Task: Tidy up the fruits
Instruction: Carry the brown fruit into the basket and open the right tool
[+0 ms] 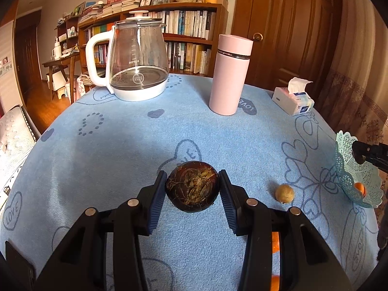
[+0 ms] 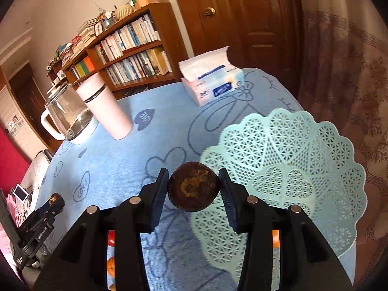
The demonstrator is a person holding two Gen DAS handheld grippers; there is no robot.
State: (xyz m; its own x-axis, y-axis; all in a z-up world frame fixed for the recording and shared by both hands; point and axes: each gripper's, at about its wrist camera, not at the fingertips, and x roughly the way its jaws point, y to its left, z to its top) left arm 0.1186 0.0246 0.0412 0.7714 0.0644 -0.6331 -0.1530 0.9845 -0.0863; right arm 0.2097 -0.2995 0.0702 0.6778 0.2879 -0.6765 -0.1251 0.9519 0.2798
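Two dark, round fruits are up off the blue tablecloth, one in each gripper. The left gripper is clamped on a dark brown fruit with a fibrous, rooty top; the right gripper is clenched on a second dark fruit right at the near rim of the pale green lattice basket, which spreads away toward two o'clock from it.

I judge this the carrying step: the right fruit next needs moving over the basket's hollow and letting go, with the left one to follow.

Counting outward in the left view: one small tan fruit lies loose at three o'clock of the held one, one orange fruit sits in the basket, and orange bits show behind the fingers, too hidden to count. Beyond stand one glass kettle, one pink flask and one tissue pack.
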